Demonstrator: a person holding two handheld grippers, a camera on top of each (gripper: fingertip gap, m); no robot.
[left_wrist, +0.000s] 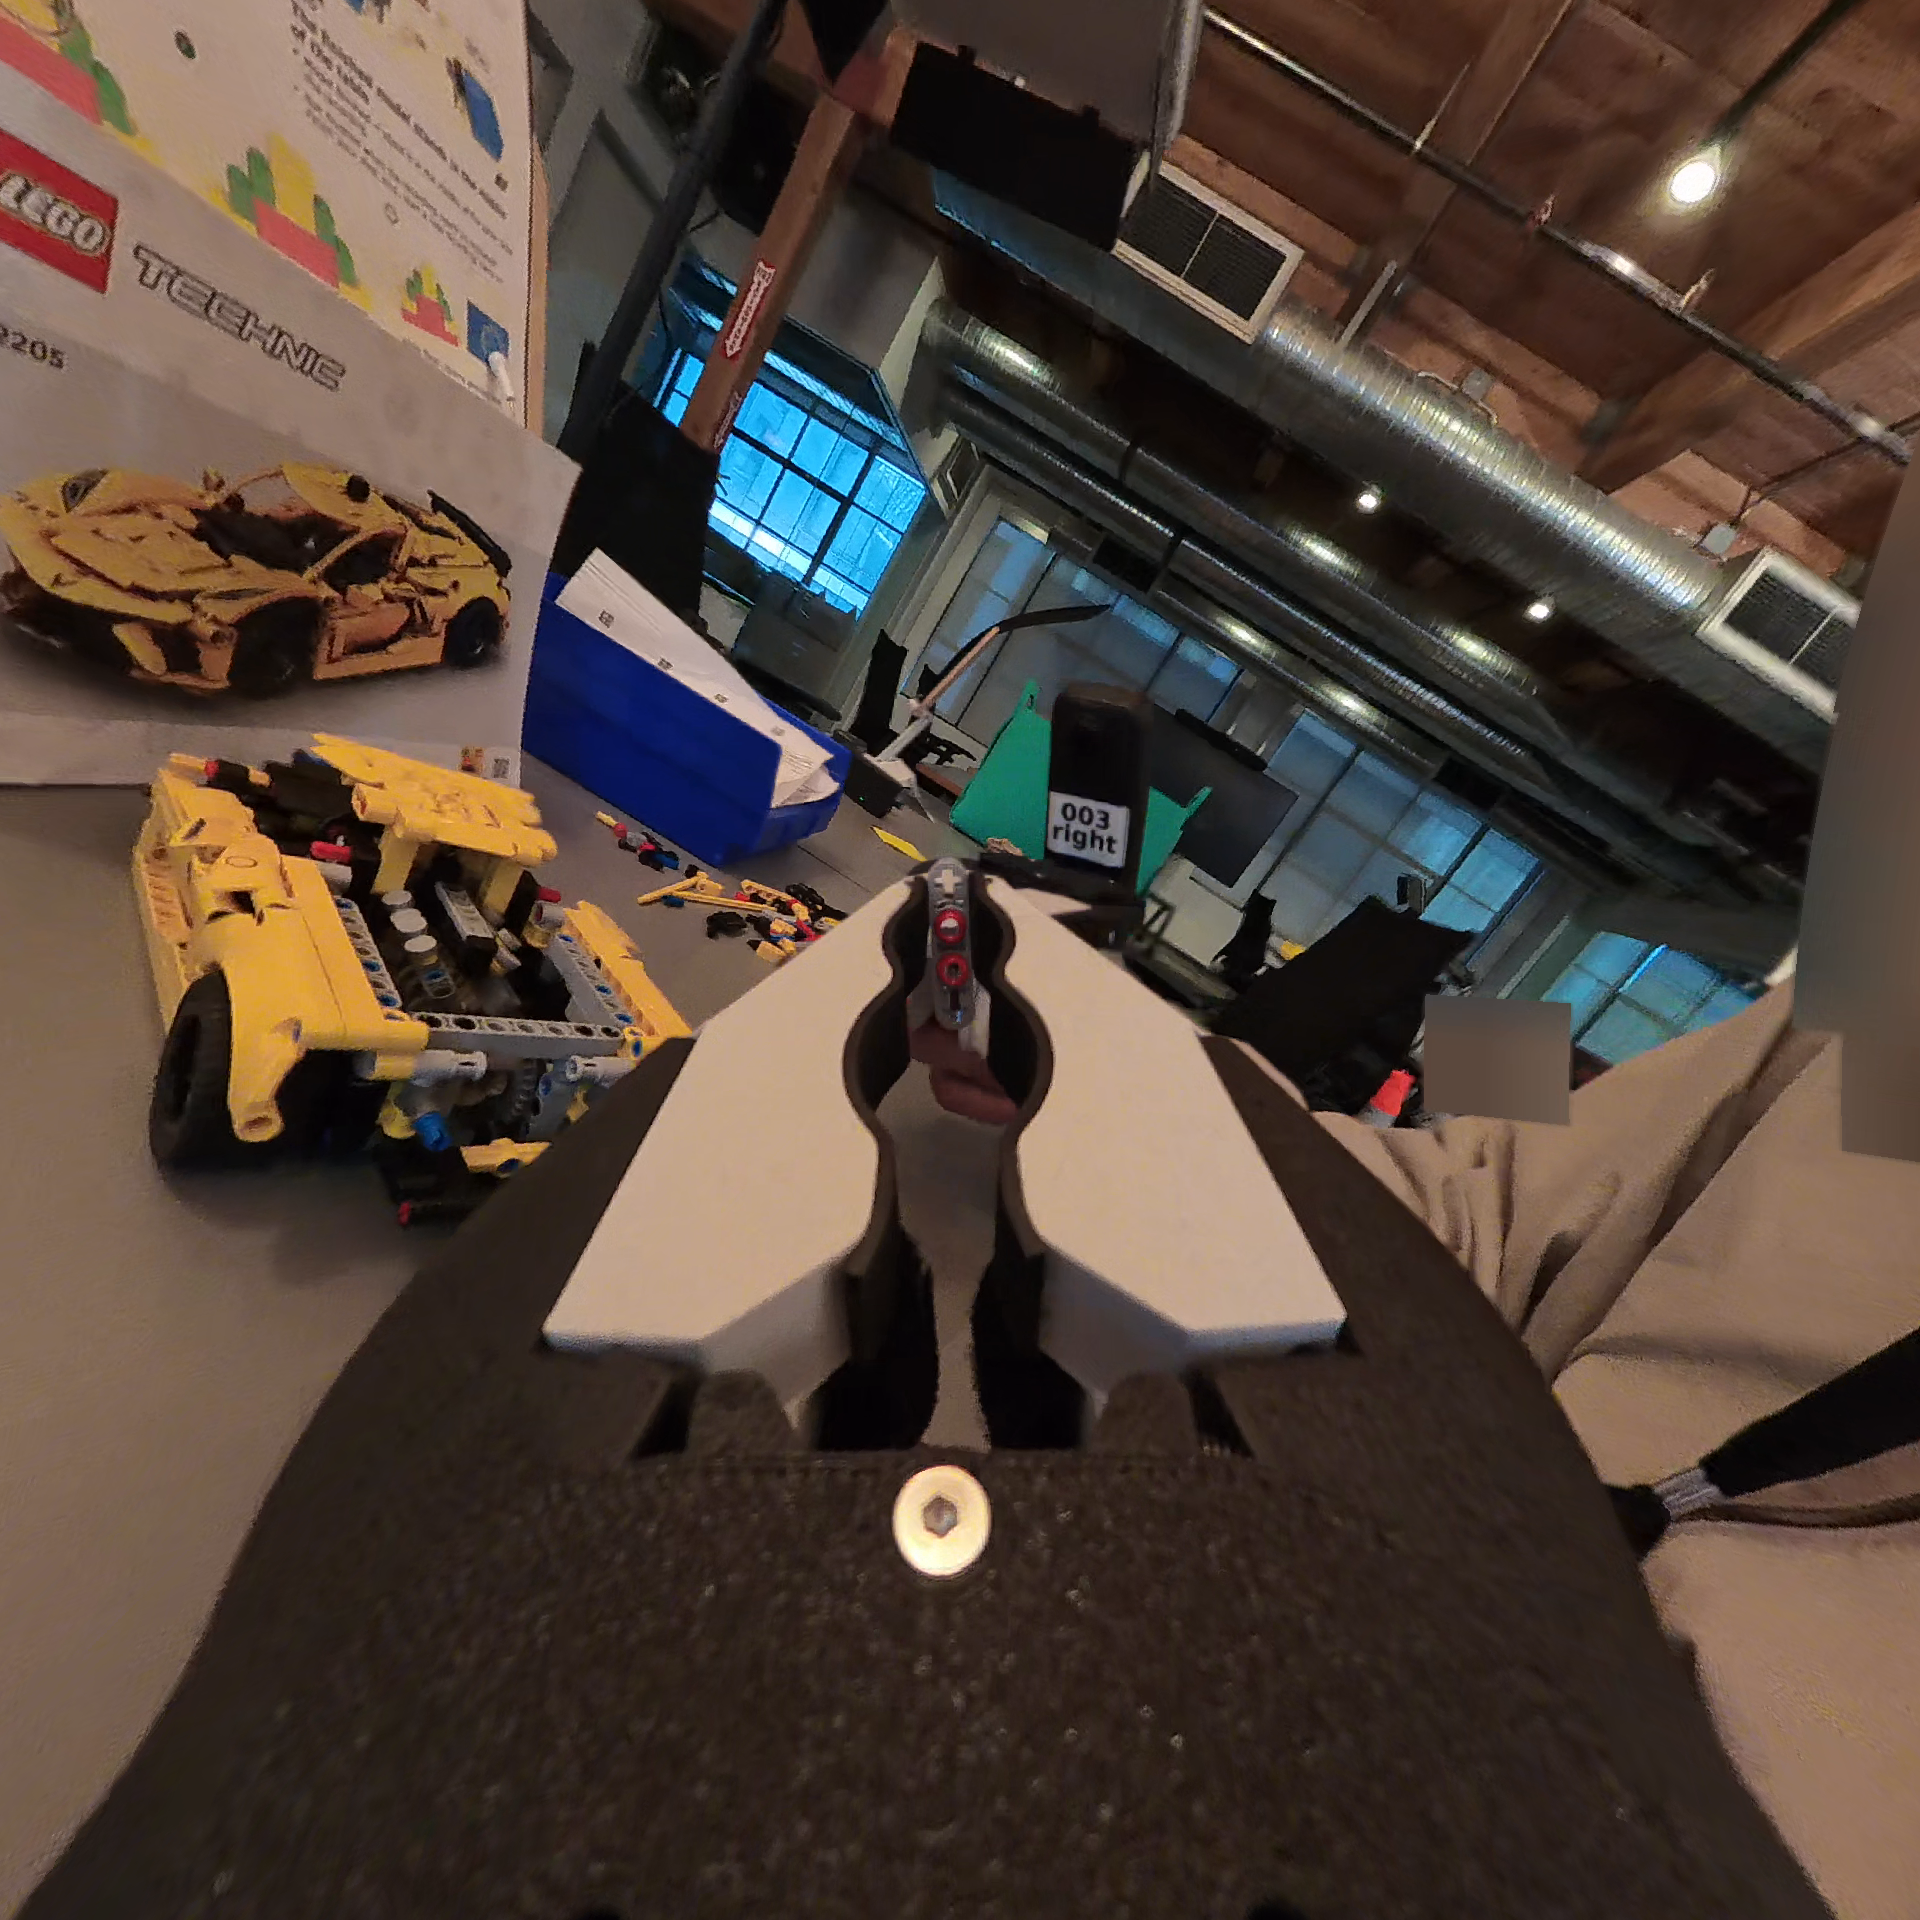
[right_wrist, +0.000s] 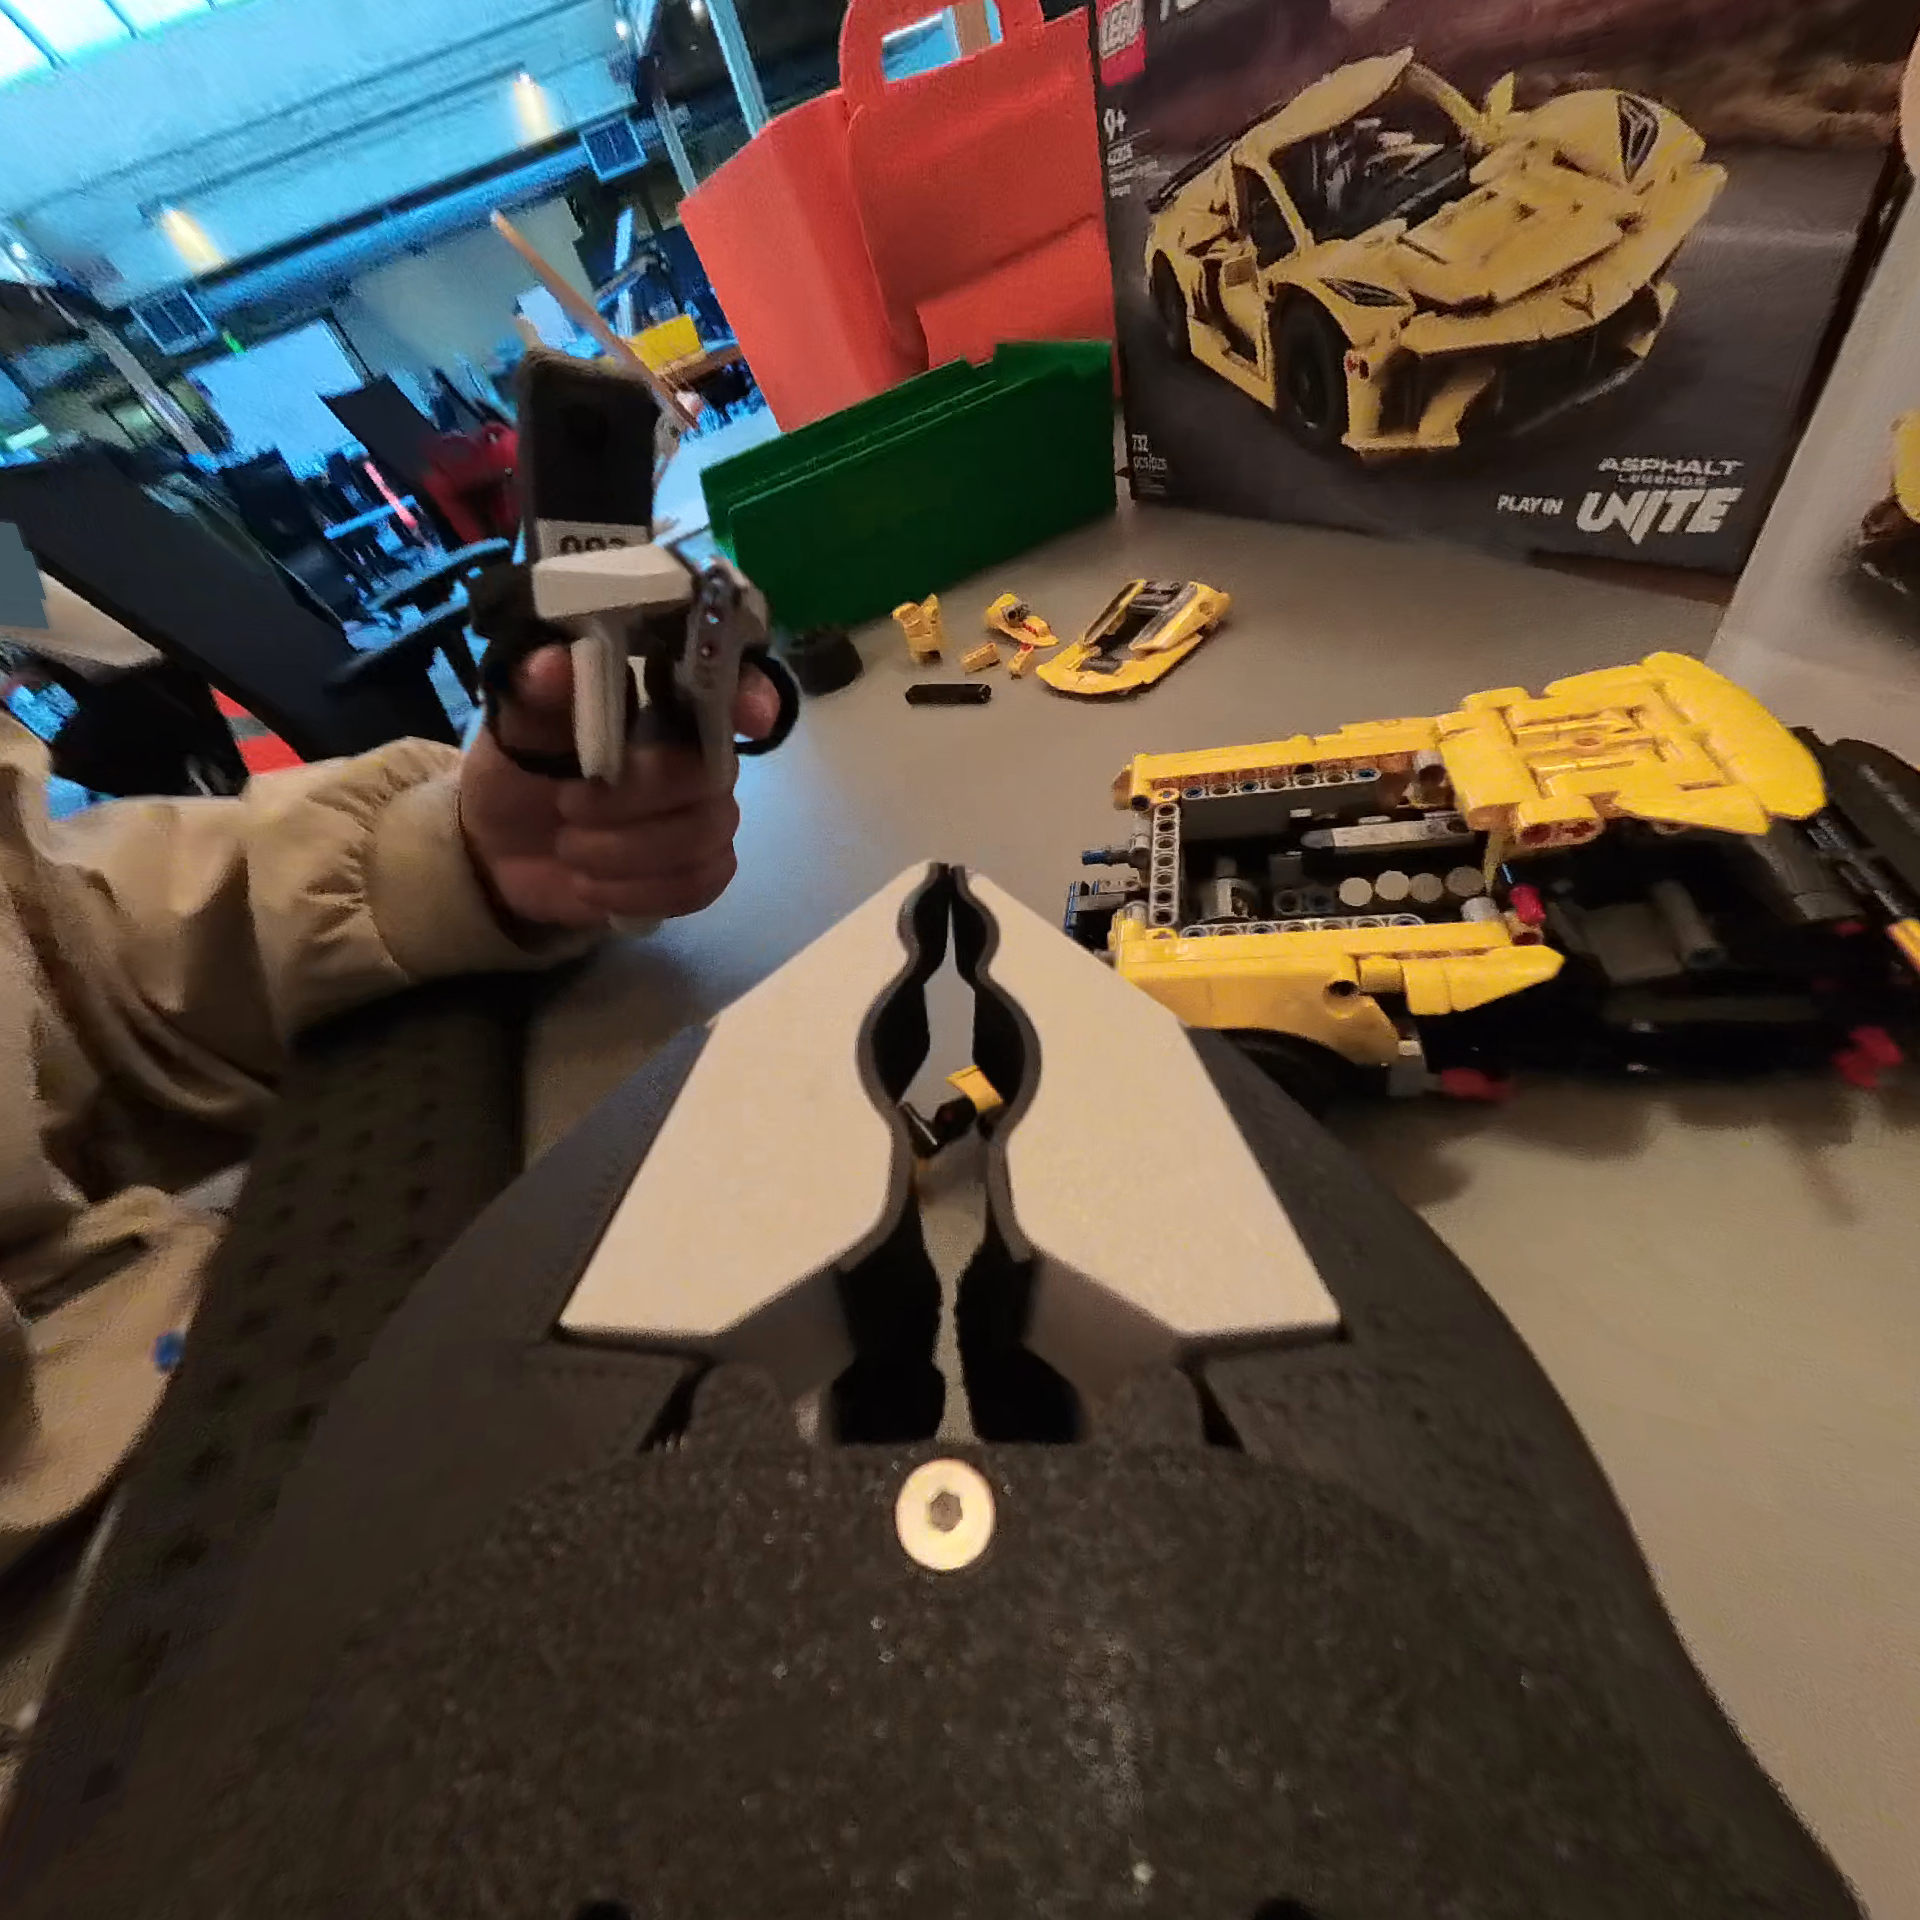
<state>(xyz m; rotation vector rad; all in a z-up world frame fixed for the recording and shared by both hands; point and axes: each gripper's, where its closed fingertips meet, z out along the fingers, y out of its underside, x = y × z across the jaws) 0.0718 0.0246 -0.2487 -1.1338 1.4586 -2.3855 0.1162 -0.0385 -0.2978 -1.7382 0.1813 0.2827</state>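
Observation:
My left gripper (left_wrist: 948, 889) is shut on a short grey beam with two red pins (left_wrist: 951, 951), which stands upright between the fingertips. In the right wrist view a hand holds this gripper (right_wrist: 681, 623) above the table, with the grey beam (right_wrist: 715, 644) in it. My right gripper (right_wrist: 951, 883) is shut, tips together, low over the grey table (right_wrist: 935, 790). A small yellow and black piece (right_wrist: 964, 1103) shows through the opening behind the tips. A partly built yellow car model (right_wrist: 1455, 883) lies just right of it and also shows in the left wrist view (left_wrist: 312, 956).
Loose yellow and black pieces (right_wrist: 1132, 634) lie further back on the table and also show in the left wrist view (left_wrist: 748, 904). A green bin (right_wrist: 914, 478), an orange bag (right_wrist: 914, 208) and the car's box (right_wrist: 1455, 281) stand behind. A blue bin (left_wrist: 655, 738) holds papers. The left gripper's tips are roughly 10 cm from the right gripper's.

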